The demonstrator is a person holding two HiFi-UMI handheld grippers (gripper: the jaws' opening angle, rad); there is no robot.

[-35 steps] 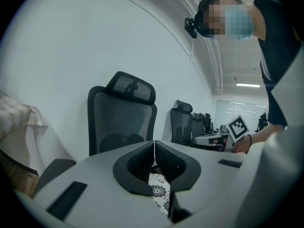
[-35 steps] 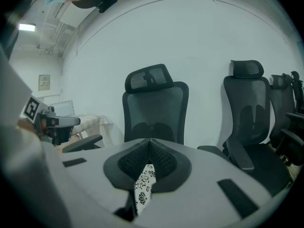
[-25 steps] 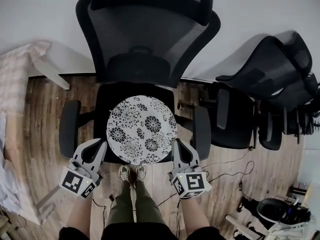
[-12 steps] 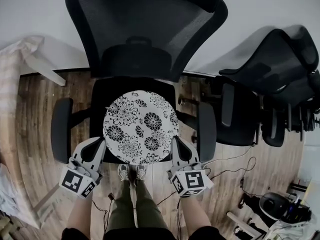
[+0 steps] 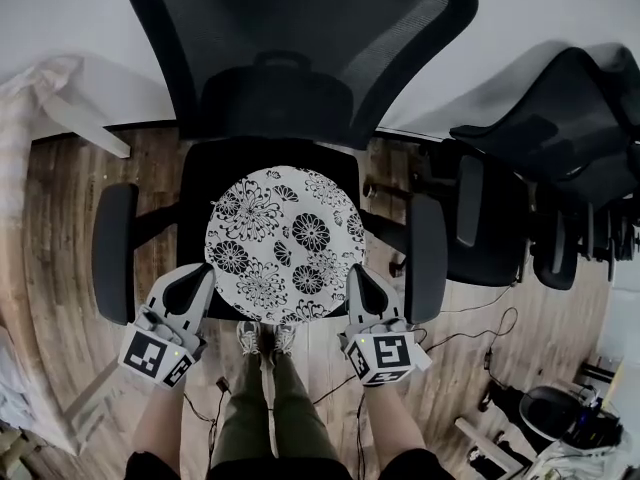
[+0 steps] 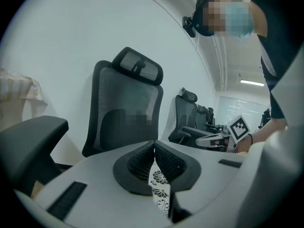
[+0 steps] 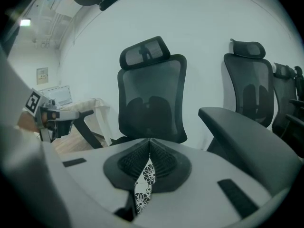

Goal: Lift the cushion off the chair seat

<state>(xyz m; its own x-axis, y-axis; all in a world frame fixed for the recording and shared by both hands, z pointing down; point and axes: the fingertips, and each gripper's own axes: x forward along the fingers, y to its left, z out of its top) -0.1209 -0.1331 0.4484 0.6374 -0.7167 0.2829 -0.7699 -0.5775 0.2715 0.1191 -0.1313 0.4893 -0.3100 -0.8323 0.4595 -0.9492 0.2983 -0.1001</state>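
Note:
A round white cushion with black flowers point(image 5: 285, 246) lies over the black seat point(image 5: 200, 178) of an office chair. My left gripper point(image 5: 205, 274) is shut on the cushion's front-left rim, and my right gripper point(image 5: 355, 274) is shut on its front-right rim. In the left gripper view a strip of the patterned cushion point(image 6: 159, 190) is pinched between the closed pads of the left gripper point(image 6: 154, 148). The right gripper view shows the same: the cushion point(image 7: 144, 184) is clamped in the right gripper point(image 7: 150, 146). Whether the cushion touches the seat I cannot tell.
The chair's armrests point(image 5: 113, 253) point(image 5: 425, 258) flank both grippers, and its mesh back point(image 5: 300, 38) rises behind. More black chairs point(image 5: 540, 168) stand to the right. Cables point(image 5: 480, 328) trail over the wooden floor. The person's shoes point(image 5: 262, 340) are just before the seat.
Both grippers have sunk a little with the cushion still clamped in them. The chair now fills more of the head view.

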